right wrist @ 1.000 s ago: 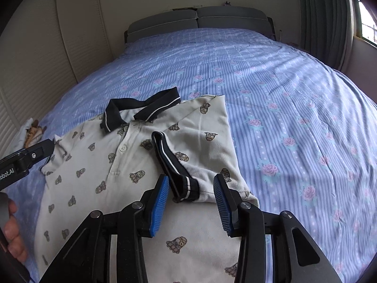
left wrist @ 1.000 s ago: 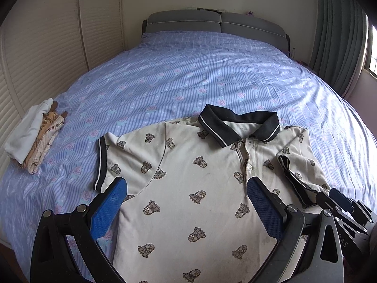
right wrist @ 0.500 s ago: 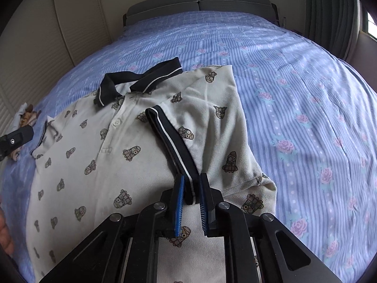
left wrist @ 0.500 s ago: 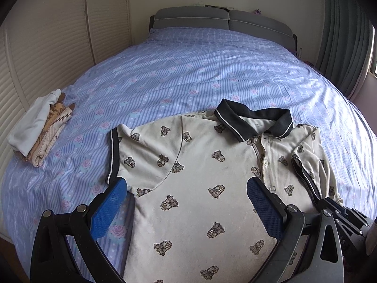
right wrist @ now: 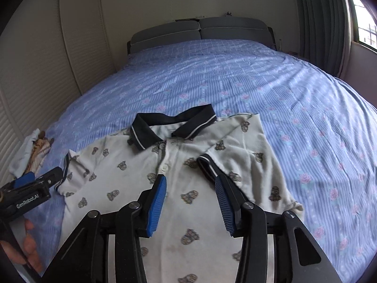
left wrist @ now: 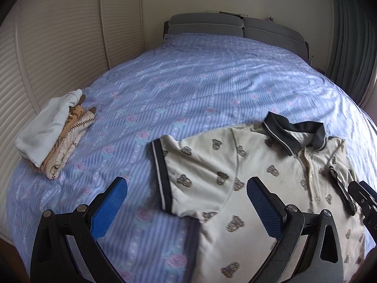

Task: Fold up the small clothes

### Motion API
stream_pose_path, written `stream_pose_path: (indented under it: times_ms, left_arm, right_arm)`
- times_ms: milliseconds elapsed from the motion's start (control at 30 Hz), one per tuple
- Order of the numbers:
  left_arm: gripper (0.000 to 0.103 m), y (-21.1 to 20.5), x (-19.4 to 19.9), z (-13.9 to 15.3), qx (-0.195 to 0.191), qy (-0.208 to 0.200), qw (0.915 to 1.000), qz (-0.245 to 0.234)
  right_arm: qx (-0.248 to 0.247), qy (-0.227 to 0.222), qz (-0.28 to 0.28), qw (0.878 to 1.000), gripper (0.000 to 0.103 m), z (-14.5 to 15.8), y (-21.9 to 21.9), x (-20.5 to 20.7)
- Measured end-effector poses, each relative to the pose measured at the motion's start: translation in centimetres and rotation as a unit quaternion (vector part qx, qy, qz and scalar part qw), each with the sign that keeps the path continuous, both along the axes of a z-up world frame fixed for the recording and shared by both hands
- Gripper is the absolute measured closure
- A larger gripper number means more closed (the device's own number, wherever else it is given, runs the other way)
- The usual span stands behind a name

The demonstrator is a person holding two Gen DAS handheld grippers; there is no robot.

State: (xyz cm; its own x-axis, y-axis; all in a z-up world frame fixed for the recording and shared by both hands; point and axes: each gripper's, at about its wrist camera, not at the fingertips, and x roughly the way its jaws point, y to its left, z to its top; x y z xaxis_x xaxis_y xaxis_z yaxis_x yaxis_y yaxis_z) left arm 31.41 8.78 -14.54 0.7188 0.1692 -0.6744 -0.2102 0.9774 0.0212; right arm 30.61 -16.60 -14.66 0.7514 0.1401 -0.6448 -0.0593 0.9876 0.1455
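- My right hand-held gripper (right wrist: 190, 191), clamped on the folded sleeve (right wrist: 212, 168) half a second ago, is now gaping empty.
- My left hand-held gripper (left wrist: 186, 198) is hovering wide open, having swung left toward the flat sleeve at lower centre.
- The polo shirt (left wrist: 254, 165) is lying on the bed (left wrist: 200, 82).

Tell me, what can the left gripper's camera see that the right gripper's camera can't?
Only the left wrist view shows the whole pile of folded clothes, white on top and tan underneath, and the left gripper with its jaws wide open. Only the right wrist view shows the window, the person's hand, and the right gripper open over the shirt. Both show the polo shirt with its dark collar, one sleeve folded in and the other still spread out, lying on the blue flowered bed by the grey headboard.
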Motion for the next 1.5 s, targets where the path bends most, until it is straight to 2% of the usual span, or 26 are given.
stream_pose_path:
  times_ms: [33, 133, 200, 267, 300, 367, 467, 567, 733, 867, 967, 1067, 1200, 1367, 1500]
  left_arm:
    - [0.001, 1.1, 0.3, -0.1, -0.002, -0.005, 1.0, 0.002]
    - [0.016, 4.3, 1.6, -1.0, -0.02, -0.004, 0.9998, 0.0]
    - [0.03, 6.2, 2.7, -1.8, -0.048, 0.001, 0.9988, -0.006]
    - [0.039, 7.8, 3.8, -2.6, -0.079, 0.004, 0.9968, -0.017]
    - [0.045, 8.3, 4.3, -3.0, -0.089, 0.006, 0.9957, -0.024]
    - [0.05, 9.0, 5.4, -3.8, -0.103, 0.012, 0.9938, -0.041]
    - [0.063, 9.5, 6.8, -5.0, -0.133, 0.021, 0.9884, -0.071]
    - [0.064, 9.8, 7.6, -6.0, -0.155, 0.028, 0.9842, -0.081]
    - [0.063, 10.7, 8.7, -6.8, -0.205, 0.023, 0.9746, -0.088]
    - [0.064, 11.1, 9.1, -7.0, -0.23, 0.015, 0.9683, -0.095]
    - [0.086, 11.2, 9.1, -7.1, -0.242, 0.02, 0.965, -0.099]
    - [0.091, 11.0, 8.6, -6.6, -0.24, 0.018, 0.9655, -0.1]
    - [0.092, 10.4, 7.1, -5.2, -0.217, 0.001, 0.9713, -0.097]
    - [0.092, 9.7, 4.8, -2.9, -0.161, -0.017, 0.9848, -0.062]
    - [0.092, 7.9, 3.2, -1.4, -0.125, -0.027, 0.9906, -0.047]
  right_arm:
    - [0.002, 0.0, 0.001, 1.0, 0.058, 0.0, 1.0, 0.3]
    - [0.007, 0.004, 0.009, 1.0, 0.058, -0.2, 3.8, 1.1]
    - [0.004, 0.005, 0.016, 1.0, 0.058, -0.3, 5.4, 1.5]
    - [0.004, 0.006, 0.023, 1.0, 0.058, -0.4, 6.8, 1.9]
    - [0.005, 0.007, 0.025, 1.0, 0.058, -0.5, 7.4, 1.8]
    - [0.003, 0.007, 0.029, 1.0, 0.058, -0.8, 8.4, 1.9]
    - [-0.002, 0.009, 0.032, 0.999, 0.058, -1.2, 9.3, 2.0]
    - [-0.007, 0.013, 0.029, 0.999, 0.058, -1.6, 9.5, 2.2]
    - [-0.017, 0.023, 0.022, 0.999, 0.058, -2.2, 9.3, 2.6]
    - [-0.017, 0.03, 0.014, 0.999, 0.058, -2.4, 8.7, 2.6]
    - [-0.016, 0.034, 0.007, 0.999, 0.058, -2.4, 8.0, 2.6]
    - [-0.013, 0.033, 0.002, 0.999, 0.058, -2.1, 7.4, 2.3]
    - [-0.011, 0.029, -0.002, 1.0, 0.058, -1.4, 6.6, 1.9]
    - [-0.008, 0.022, -0.006, 1.0, 0.058, -0.6, 5.5, 1.1]
    - [-0.005, 0.016, -0.012, 1.0, 0.058, -0.1, 4.1, 0.2]
